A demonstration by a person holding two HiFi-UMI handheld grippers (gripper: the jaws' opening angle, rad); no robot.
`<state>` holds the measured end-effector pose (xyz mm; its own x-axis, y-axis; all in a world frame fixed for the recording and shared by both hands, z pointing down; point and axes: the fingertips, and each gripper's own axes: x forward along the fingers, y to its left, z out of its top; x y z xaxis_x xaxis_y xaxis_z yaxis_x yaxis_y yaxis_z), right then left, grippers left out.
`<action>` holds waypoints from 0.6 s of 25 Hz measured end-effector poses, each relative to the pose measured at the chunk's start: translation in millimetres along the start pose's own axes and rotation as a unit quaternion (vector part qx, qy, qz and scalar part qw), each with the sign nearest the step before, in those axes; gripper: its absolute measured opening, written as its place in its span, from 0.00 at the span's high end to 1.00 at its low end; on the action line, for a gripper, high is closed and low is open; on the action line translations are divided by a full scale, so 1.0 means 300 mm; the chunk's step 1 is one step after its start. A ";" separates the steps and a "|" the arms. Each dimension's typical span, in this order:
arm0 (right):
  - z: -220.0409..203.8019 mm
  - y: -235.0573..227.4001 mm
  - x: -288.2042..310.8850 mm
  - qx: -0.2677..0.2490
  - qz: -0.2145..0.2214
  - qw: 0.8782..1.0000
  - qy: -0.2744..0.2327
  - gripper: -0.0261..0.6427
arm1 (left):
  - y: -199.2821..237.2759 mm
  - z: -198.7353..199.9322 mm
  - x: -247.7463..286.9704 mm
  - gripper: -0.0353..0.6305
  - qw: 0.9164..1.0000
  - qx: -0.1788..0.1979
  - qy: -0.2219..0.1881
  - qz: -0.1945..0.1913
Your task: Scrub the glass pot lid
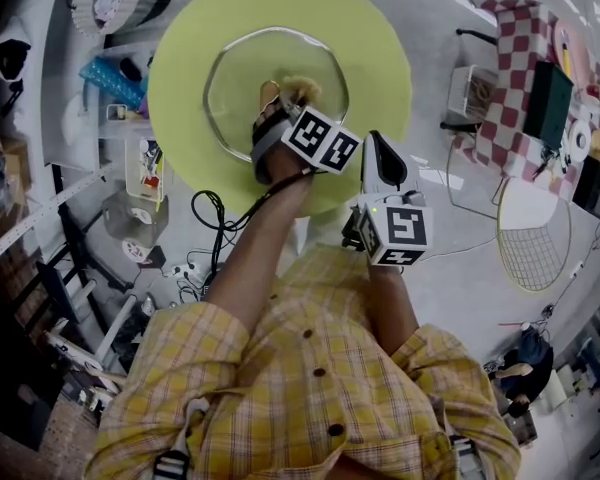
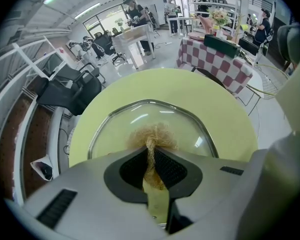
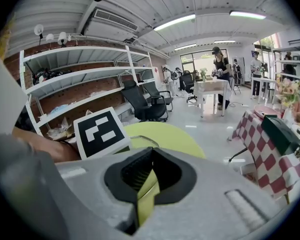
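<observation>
A clear glass pot lid (image 1: 242, 78) lies flat in the middle of a round yellow-green table (image 1: 380, 58). My left gripper (image 1: 278, 104) reaches over the lid's near part and is shut on a tan fibrous scrubber (image 1: 300, 90). In the left gripper view the scrubber (image 2: 152, 136) bulges out past the shut left gripper (image 2: 151, 153) and rests on the lid (image 2: 115, 129). My right gripper (image 1: 378, 146) hovers at the table's near right edge, off the lid. In its own view the right gripper (image 3: 149, 156) is shut and empty, with the lid's rim (image 3: 140, 139) just ahead.
A table with a red-checked cloth (image 1: 520, 78) and a wire rack (image 1: 535, 233) stand to the right. Shelves and clutter (image 1: 110, 78) line the left, with cables (image 1: 215, 218) on the floor. Black office chairs (image 2: 70, 89) sit beyond the round table.
</observation>
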<state>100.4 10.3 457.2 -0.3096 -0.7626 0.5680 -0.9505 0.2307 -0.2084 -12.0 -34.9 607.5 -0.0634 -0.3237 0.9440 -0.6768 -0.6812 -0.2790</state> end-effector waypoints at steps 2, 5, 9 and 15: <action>-0.005 -0.003 -0.004 0.002 -0.001 1.000 0.000 0.96 | -0.003 0.002 0.001 0.89 1.000 0.000 -0.002 0.000; -0.009 -0.002 -0.010 0.003 -0.001 1.000 0.000 0.96 | -0.008 0.006 0.001 0.89 1.000 -0.001 -0.005 0.000; -0.015 -0.001 -0.012 0.003 0.001 1.000 0.002 0.96 | -0.016 0.018 0.003 0.89 1.000 -0.001 -0.007 -0.004; -0.019 -0.014 -0.022 0.018 0.000 1.000 0.000 0.96 | -0.045 0.045 0.003 0.89 1.000 0.000 -0.017 -0.016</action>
<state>106.2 17.8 458.8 -0.3095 -0.7624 0.5683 -0.9489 0.2083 -0.2373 6.9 -35.0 609.8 -0.0175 -0.3238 0.9459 -0.6777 -0.6918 -0.2494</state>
